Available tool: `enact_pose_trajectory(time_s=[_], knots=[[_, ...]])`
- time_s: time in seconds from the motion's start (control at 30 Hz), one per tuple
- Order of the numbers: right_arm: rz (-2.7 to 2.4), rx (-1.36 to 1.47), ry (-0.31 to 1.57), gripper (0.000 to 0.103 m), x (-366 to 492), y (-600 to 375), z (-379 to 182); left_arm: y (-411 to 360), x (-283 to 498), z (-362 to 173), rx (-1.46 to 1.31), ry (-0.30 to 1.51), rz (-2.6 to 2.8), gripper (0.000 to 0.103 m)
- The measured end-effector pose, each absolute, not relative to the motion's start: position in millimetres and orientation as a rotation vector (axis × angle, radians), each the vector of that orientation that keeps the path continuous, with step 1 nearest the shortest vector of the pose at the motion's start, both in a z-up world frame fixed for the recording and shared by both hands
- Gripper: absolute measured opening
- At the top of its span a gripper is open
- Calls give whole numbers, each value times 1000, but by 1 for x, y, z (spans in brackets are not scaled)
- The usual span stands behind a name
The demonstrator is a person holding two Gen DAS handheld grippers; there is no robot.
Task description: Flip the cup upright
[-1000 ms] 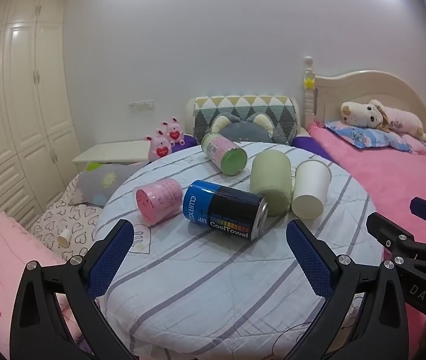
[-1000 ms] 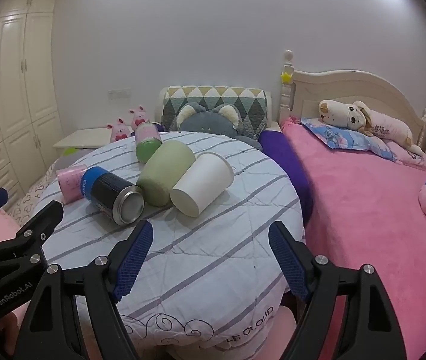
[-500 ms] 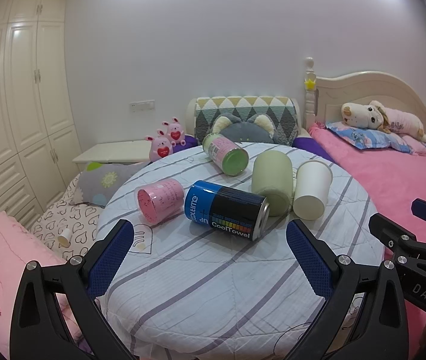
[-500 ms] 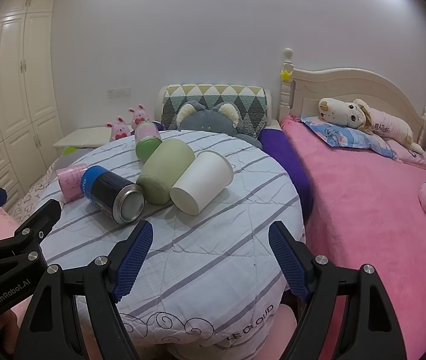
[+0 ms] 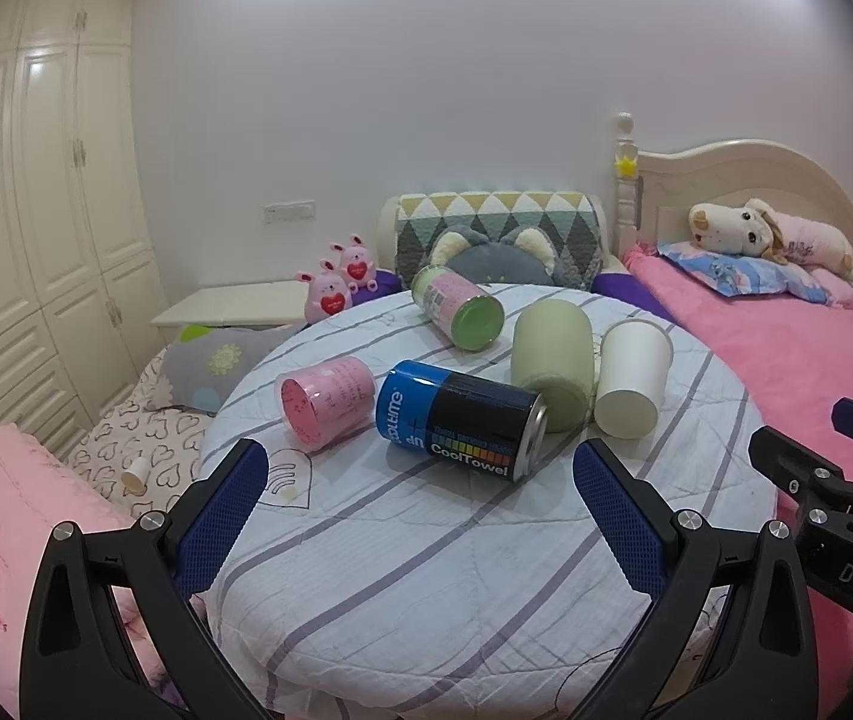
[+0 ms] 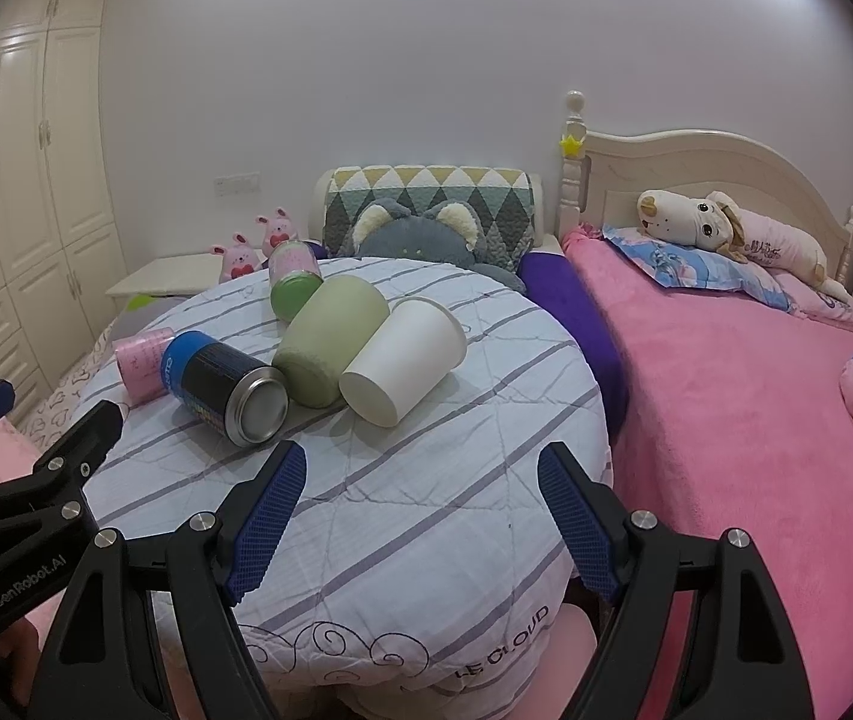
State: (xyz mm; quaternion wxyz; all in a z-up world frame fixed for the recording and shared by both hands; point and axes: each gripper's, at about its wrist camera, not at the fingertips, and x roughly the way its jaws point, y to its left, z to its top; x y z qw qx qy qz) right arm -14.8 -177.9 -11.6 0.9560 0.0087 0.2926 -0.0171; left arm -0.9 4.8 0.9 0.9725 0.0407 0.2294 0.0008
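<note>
Right, the white paper cup [image 6: 402, 363] lies on its side mid-table, closed base toward us, touching the green cup [image 6: 330, 351] on its left. It looks light and thin-walled, easy to crush, so I'd say take it gently across the body near the stiffer rim. Left again sit the blue can [image 5: 462, 426], the pink tub [image 5: 327, 402] and, farther back, a green-lidded canister [image 5: 456, 306]. There's open striped cloth on the cup's right and near side, though the round table [image 6: 426, 540] drops off there. Right gripper [image 6: 420, 516] and left gripper [image 5: 420, 510] both hang spread wide, holding nothing.
</note>
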Motion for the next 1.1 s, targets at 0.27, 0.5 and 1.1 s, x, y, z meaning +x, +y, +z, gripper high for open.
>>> enact_pose_trajectory(time_s=[0.27,0.5,1.1], knots=[[-34,22,600,81,-15,-178,-11,1,1,-1,91,466,8,103],[-32,28,615,81,-14,-180,-12,2,5,-4,89,480,7,103],[-57,109,704,81,35,-189,-24,2,53,-14,132,509,-30,103]])
